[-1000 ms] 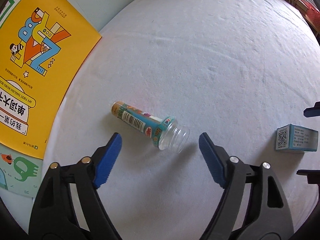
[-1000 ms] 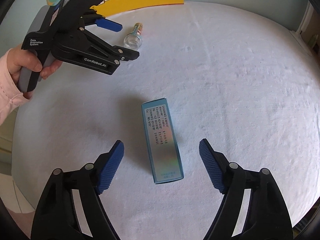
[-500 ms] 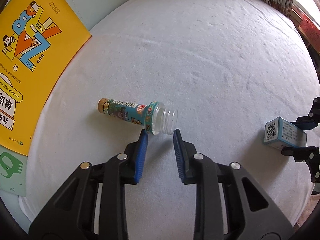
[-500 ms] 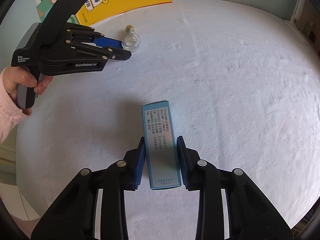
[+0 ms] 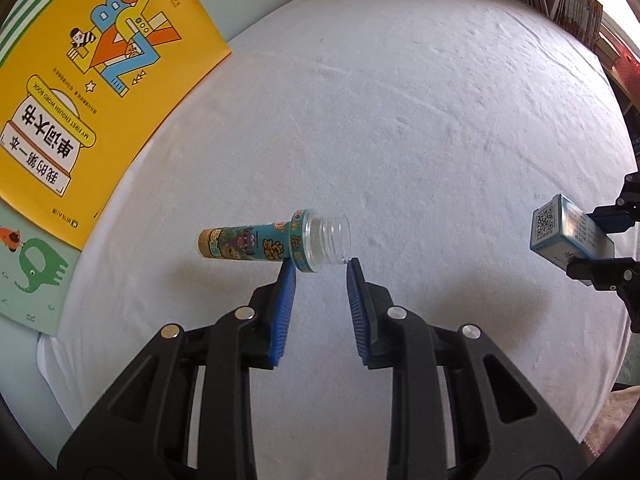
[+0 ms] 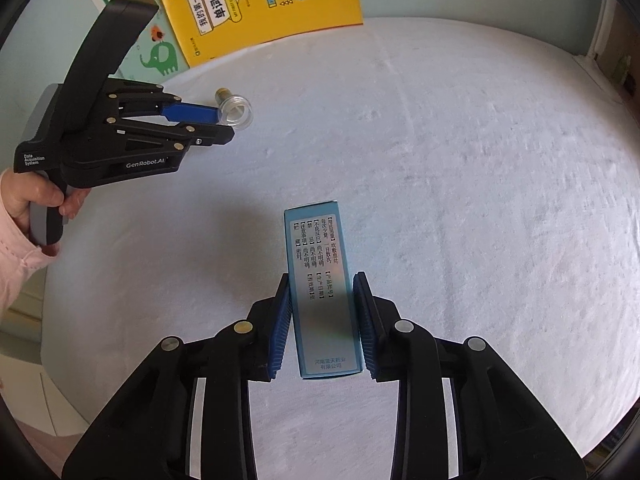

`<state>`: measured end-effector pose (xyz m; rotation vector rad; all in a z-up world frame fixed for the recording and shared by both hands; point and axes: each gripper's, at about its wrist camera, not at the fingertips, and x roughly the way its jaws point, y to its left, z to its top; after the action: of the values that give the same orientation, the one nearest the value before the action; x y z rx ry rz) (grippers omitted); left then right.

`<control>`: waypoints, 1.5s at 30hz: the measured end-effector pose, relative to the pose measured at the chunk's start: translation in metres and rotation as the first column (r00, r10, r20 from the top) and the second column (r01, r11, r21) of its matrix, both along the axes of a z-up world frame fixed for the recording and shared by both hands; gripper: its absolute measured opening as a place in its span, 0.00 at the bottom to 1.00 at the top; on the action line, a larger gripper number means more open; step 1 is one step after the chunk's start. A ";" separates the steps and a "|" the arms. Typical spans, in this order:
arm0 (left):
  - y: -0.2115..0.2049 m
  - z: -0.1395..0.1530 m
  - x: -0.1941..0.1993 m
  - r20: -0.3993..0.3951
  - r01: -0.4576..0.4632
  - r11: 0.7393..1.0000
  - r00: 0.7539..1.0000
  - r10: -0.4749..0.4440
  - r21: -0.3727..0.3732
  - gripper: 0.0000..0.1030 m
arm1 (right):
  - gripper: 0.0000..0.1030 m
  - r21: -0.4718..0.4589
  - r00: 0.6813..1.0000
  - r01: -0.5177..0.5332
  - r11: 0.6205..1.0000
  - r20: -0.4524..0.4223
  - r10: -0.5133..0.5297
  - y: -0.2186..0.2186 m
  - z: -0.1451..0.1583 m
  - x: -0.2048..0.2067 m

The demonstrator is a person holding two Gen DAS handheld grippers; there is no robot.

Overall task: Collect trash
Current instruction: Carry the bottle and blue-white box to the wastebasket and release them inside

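A small clear plastic bottle [image 5: 276, 245] with a teal printed label and no cap is held level above the white cloth, its open neck to the right. My left gripper [image 5: 320, 266] is shut on its neck end. It also shows in the right wrist view [image 6: 236, 110], at the tips of the left gripper [image 6: 218, 124]. My right gripper [image 6: 320, 280] is shut on a light blue carton [image 6: 320, 284] with Chinese print, lifted off the cloth. The carton [image 5: 568, 236] shows at the right edge of the left wrist view.
A white cloth [image 5: 400, 120] covers the round table. A yellow word book [image 5: 92, 80] and a green elephant sheet [image 5: 32, 268] lie at the table's far left side. Stacked books [image 5: 576, 12] stand beyond the far right edge.
Both grippers closed from wide open, the left on the bottle's neck, the right on the carton. Both things have since been lifted off the cloth.
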<state>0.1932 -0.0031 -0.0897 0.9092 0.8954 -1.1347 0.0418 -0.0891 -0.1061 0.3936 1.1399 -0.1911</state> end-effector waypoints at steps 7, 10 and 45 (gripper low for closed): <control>0.040 0.023 -0.005 0.014 -0.097 0.995 0.995 0.097 -0.023 0.23 | 0.31 -0.006 0.995 -0.097 0.995 0.039 0.097 0.012 0.015 0.003; 0.056 0.033 -0.009 0.024 -0.157 0.987 0.987 0.158 -0.032 0.23 | 0.31 -0.005 0.985 -0.161 0.987 0.057 0.161 0.016 0.019 0.005; 0.297 0.059 -0.212 0.053 -0.945 0.324 0.322 0.945 -0.034 0.24 | 0.31 0.010 0.381 -0.921 0.390 0.245 0.892 0.175 0.063 -0.032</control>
<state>-0.0188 0.2935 -0.0303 0.2401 1.1319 -0.0250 0.0102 0.0857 -0.0432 -0.1559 1.0178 0.9368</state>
